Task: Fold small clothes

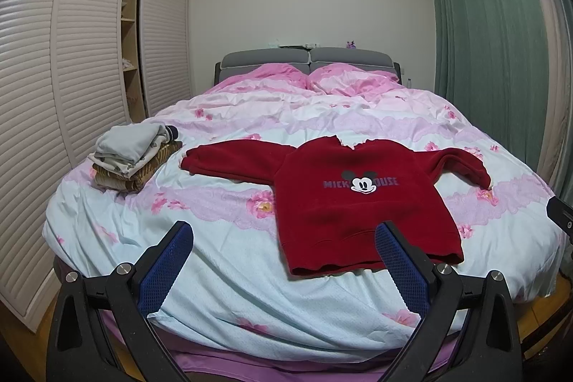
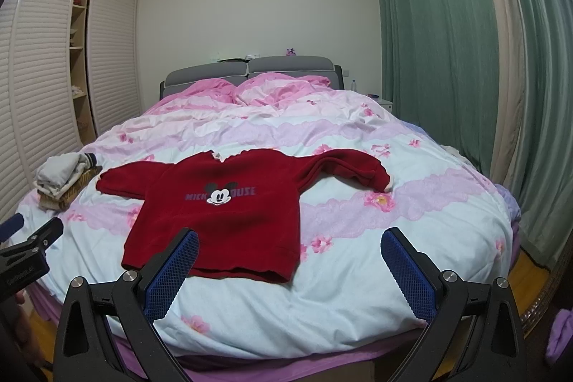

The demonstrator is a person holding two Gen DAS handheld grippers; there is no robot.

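Right now the red sweater [image 1: 361, 199] lies face up on the bed [image 1: 222, 274], near the foot, spread flat with both sleeves out to the sides and the cartoon mouse print showing. Its hem is nearest the two grippers; the collar points toward the headboard [image 1: 308, 58].

Neither gripper touches it. The left gripper [image 1: 284, 260] hangs just short of the hem with its jaws wide apart and nothing between them, and the right gripper [image 2: 290, 262] does the same, its left pad [image 2: 172, 274] over the hem's corner.

To my eye the step in hand is the first fold. It would go best if each gripper pinched a sleeve cuff or shoulder, taking only the sweater's cloth and not the quilt beneath, then laid the sleeves across the chest before bringing hem to collar. The fleece looks thick, so a deep bite should hold better than a fingertip nip.

Left of the sweater, well apart, sits a pile [image 1: 132, 156] of folded clothes, grey over a brown patterned piece.

Beyond that, left of the bed, the wardrobe [image 1: 86, 59] stands with one bay open; its shelves [image 1: 129, 20] hold a few things too small to tell. Green curtains [image 1: 490, 42] hang to the right.
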